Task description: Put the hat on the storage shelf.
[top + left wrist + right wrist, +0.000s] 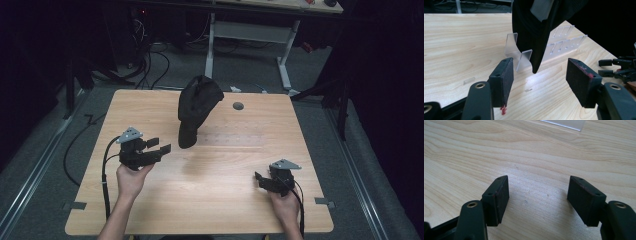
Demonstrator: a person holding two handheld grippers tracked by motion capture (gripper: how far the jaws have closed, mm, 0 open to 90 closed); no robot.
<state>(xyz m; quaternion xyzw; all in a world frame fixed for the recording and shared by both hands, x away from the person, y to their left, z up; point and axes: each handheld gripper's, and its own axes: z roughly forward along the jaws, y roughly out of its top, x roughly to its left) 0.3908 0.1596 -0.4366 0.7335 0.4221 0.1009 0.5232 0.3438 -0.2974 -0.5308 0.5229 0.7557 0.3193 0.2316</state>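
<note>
Black cap (536,30) hangs on a clear stand (520,53) just ahead of the left gripper (540,82)'s open, empty jaws; a careless close could topple the stand.

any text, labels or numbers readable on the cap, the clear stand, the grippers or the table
None can be read. The black cap shows a pale patch inside in the left gripper view, with no lettering legible. The clear stand, the left gripper, the right gripper and the table bear no visible writing.
</note>
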